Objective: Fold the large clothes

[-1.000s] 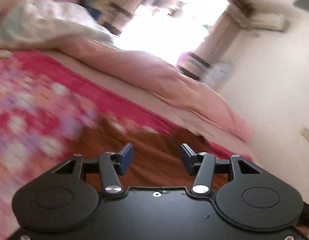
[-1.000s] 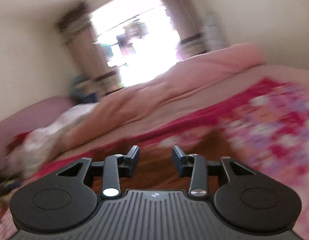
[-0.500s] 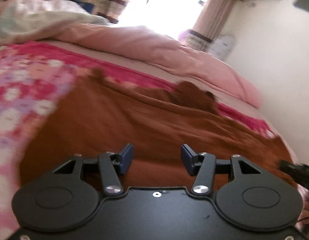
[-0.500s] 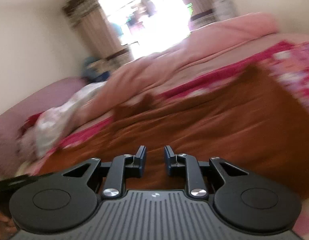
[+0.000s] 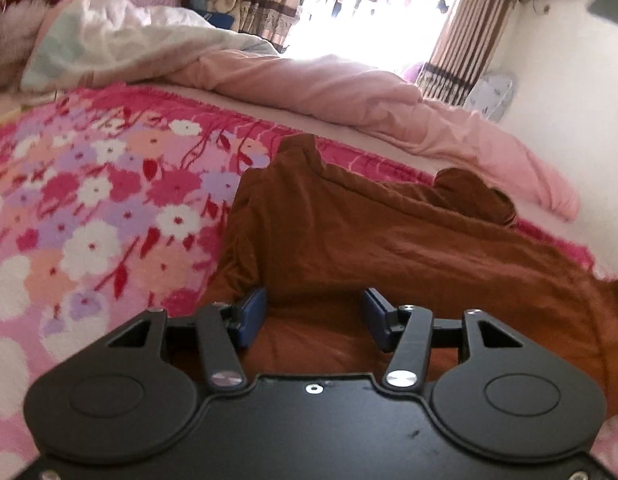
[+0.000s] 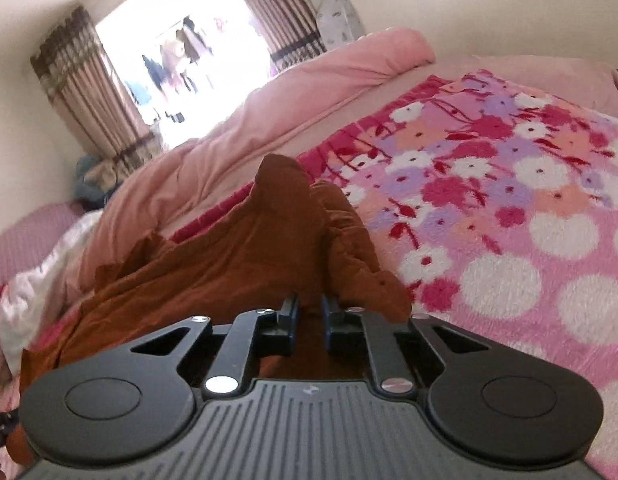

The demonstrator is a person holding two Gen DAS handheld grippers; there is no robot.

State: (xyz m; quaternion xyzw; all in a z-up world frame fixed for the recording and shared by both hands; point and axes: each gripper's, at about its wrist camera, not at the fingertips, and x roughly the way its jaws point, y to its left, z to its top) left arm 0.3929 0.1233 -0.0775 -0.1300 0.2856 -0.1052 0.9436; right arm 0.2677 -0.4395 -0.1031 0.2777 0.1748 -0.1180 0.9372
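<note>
1. Both tongs sit low over one brown garment [image 5: 389,240] lying rumpled on a floral blanket [image 5: 89,200].
2. Left gripper [image 5: 313,314] stands spread, with brown cloth between its blue pads, which do not press it.
3. Right gripper [image 6: 309,320] has just been closing, its jaws now nearly together, pinching a fold of the garment.
4. No readable writing shows.
5. One pink duvet [image 5: 349,96] lies beyond; two curtains [image 5: 465,32] flank the window.
</note>
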